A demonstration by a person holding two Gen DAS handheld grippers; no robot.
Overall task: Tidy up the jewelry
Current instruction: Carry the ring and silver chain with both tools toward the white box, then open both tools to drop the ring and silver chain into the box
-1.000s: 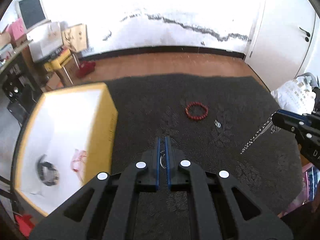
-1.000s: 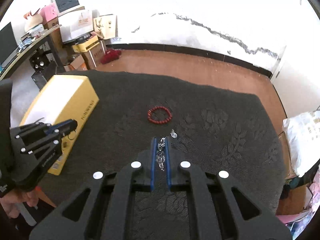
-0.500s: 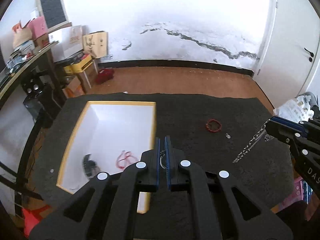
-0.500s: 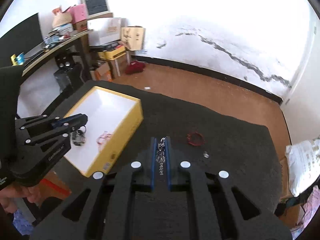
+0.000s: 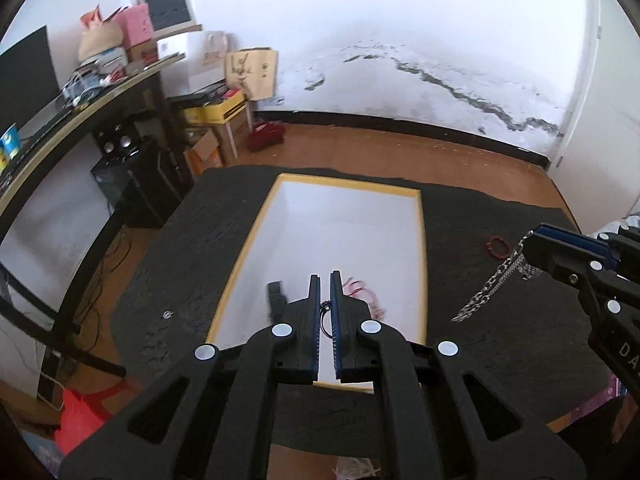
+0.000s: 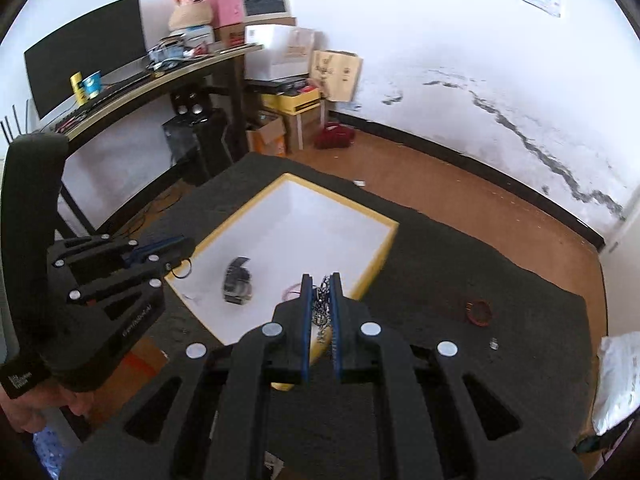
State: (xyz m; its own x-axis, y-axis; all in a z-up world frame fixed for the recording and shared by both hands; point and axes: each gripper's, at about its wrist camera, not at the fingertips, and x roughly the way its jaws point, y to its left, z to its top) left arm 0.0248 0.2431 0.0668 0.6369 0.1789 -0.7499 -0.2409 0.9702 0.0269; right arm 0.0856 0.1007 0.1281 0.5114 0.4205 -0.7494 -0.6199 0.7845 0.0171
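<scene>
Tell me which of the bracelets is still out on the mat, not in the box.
The red bead bracelet. It lies alone on the dark mat, right of the box; the dark bracelet and pink one are inside.

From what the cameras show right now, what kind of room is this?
Probably a lived-in home room used as an office or for storage. A desk with a dark monitor lines one wall, cardboard boxes are piled on the wooden floor, and the white wall is cracked.

Cracked white wall [image 5: 400,40]; wooden floor [image 5: 400,152]
</scene>
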